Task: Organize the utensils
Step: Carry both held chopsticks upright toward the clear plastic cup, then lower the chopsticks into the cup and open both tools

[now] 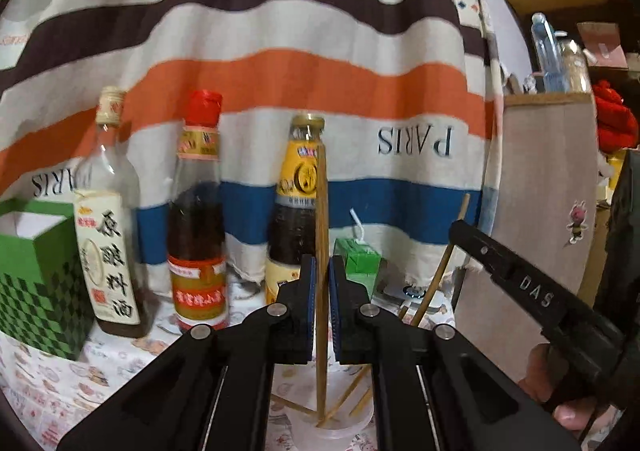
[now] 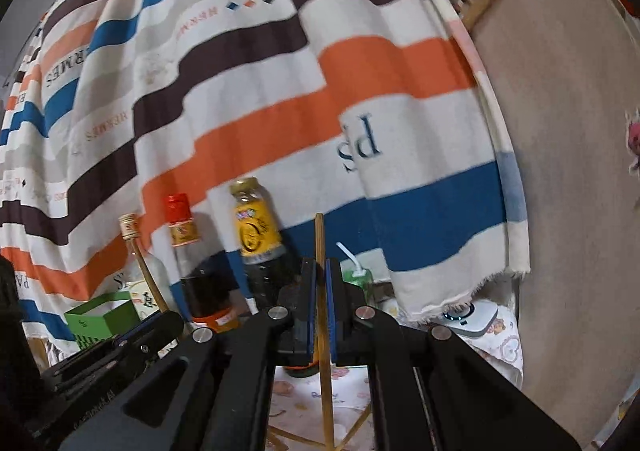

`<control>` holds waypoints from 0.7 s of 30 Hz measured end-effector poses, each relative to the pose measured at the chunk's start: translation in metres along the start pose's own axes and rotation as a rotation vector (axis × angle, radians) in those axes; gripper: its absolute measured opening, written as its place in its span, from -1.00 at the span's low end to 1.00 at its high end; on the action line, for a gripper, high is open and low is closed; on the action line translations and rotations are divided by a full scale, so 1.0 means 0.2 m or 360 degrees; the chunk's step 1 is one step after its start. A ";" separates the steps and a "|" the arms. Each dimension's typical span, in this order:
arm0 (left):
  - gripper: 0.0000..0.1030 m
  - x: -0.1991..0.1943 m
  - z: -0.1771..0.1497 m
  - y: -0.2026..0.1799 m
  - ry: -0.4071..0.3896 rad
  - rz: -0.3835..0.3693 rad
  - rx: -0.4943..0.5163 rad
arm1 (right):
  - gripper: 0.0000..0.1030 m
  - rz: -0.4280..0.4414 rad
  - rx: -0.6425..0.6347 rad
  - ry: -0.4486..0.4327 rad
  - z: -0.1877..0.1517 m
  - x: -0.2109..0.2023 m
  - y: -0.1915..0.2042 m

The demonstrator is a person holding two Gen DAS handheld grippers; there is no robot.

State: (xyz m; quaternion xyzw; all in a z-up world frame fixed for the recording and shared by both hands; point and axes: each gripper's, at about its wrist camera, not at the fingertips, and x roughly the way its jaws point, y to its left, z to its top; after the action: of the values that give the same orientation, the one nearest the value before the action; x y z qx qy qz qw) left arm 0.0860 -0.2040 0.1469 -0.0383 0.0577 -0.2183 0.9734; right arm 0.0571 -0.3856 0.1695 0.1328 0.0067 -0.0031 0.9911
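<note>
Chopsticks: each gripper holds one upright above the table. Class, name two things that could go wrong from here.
1. The left gripper pinches its chopstick with a narrow grip; it might pivot or slip down towards the cup.
2. Three bottles stand close behind; a swinging stick, like the right gripper's chopstick, could knock one over.

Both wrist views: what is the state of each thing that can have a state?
left gripper: shut on a chopstick
right gripper: shut on another chopstick
green box: open at the top
three sauce bottles: upright, capped
green drink carton: upright, straw in
</note>
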 end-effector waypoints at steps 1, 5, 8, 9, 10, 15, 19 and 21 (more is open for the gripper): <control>-0.89 0.02 -0.02 -0.01 0.0009 0.0016 0.0014 | -0.89 -0.0006 0.0018 -0.0011 -0.01 0.00 -0.01; -0.89 0.10 -0.10 -0.02 0.0079 0.0025 0.0015 | -0.89 -0.0034 0.0073 0.0034 -0.03 0.06 -0.07; -0.89 0.15 -0.15 -0.02 0.0115 0.0029 0.0035 | -0.89 -0.0045 0.0108 0.0146 -0.06 0.14 -0.10; -0.89 0.16 -0.16 -0.01 0.0136 0.0027 0.0030 | -0.89 -0.0042 0.0104 0.0212 -0.06 0.17 -0.10; -0.89 0.18 -0.17 0.00 0.0174 0.0012 0.0010 | -0.89 -0.0031 0.0104 0.0263 -0.08 0.19 -0.10; -0.89 0.23 -0.21 0.02 0.0240 -0.0017 -0.0044 | -0.89 0.0026 0.0111 0.0490 -0.15 0.31 -0.12; -0.89 0.27 -0.23 0.00 0.0281 0.0017 0.0009 | -0.89 0.0007 0.0117 0.0596 -0.19 0.37 -0.14; -0.89 0.28 -0.26 -0.01 0.0291 0.0034 0.0063 | -0.89 0.0008 0.0098 0.0660 -0.21 0.40 -0.14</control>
State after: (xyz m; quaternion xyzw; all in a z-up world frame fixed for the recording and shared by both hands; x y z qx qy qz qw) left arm 0.1290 -0.2326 0.0911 0.0018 0.1424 -0.2117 0.9669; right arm 0.1365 -0.4014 0.1197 0.1609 0.2100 0.0264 0.9640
